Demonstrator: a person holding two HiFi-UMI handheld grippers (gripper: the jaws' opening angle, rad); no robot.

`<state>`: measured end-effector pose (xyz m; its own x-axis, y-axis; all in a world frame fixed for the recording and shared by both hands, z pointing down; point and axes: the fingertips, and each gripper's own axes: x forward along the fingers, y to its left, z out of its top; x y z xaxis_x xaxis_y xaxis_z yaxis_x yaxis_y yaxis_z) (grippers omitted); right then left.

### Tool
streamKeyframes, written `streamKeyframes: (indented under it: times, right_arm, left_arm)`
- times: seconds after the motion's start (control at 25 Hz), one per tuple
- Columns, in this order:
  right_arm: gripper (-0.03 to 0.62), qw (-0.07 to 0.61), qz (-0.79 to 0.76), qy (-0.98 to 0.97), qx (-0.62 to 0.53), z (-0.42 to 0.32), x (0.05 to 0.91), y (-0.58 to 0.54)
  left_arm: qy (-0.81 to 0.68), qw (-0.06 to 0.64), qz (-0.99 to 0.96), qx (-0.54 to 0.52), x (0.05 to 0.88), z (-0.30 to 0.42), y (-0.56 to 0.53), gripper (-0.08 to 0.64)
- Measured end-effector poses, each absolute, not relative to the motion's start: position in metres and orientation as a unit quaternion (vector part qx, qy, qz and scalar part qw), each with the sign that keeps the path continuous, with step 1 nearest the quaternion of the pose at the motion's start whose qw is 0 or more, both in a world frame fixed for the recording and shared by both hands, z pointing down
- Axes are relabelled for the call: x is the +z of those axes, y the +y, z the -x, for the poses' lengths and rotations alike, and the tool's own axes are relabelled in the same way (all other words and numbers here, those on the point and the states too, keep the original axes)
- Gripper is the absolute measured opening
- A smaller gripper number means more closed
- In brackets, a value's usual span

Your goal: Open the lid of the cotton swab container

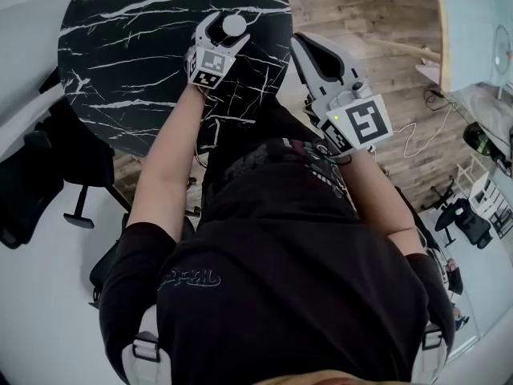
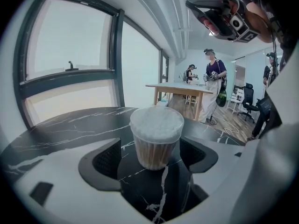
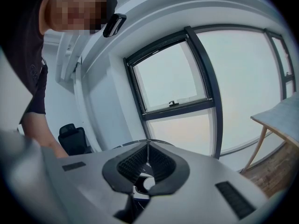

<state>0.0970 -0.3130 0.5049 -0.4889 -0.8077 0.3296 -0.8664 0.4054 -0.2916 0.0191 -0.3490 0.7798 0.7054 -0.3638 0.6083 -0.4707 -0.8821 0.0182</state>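
A clear round cotton swab container [image 1: 234, 25] with its lid on stands upright on the black marble table [image 1: 136, 46], near the table's right side. My left gripper [image 1: 227, 30] is open around it. In the left gripper view the container [image 2: 156, 136] sits between the two dark pads [image 2: 108, 161], with a gap on each side, and white swab heads fill its top. My right gripper [image 1: 302, 45] hovers to the right of the container, by the table's edge. Its jaws [image 3: 146, 148] are shut with nothing between them.
A black office chair [image 1: 32, 183] stands left of the table on the pale floor. Wooden flooring [image 1: 377, 14] lies to the right, with a white table [image 1: 473, 22] at the far right. In the left gripper view, a wooden table [image 2: 180, 88] and standing people [image 2: 215, 78] are far behind.
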Motion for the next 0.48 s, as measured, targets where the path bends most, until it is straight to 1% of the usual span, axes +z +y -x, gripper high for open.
streamKeyframes:
  times: [0.08, 0.2, 0.32, 0.44, 0.48]
  right_arm:
    - [0.025, 0.068, -0.5, -0.836, 0.217, -0.0951, 0.5052, -0.3116]
    - [0.025, 0.07, -0.496, -0.838, 0.219, -0.0911, 0.5061, -0.3085]
    - [0.025, 0.071, -0.493, -0.838, 0.223, -0.0891, 0.5089, -0.3059]
    - [0.025, 0.072, -0.493, -0.837, 0.225, -0.0875, 0.51, -0.3045]
    - [0.025, 0.072, -0.493, -0.837, 0.225, -0.0871, 0.51, -0.3042]
  left_arm:
    - [-0.229, 0.083, -0.918, 0.312, 0.7802, -0.0189, -0.3501, 0.395]
    - [-0.233, 0.077, -0.917, 0.316, 0.7793, -0.0177, -0.3516, 0.344]
    - [-0.23, 0.073, -0.916, 0.322, 0.7803, -0.0181, -0.3505, 0.324]
    - [-0.226, 0.067, -0.917, 0.323, 0.7805, -0.022, -0.3487, 0.276]
    - [-0.226, 0.066, -0.916, 0.323, 0.7806, -0.0228, -0.3486, 0.275]
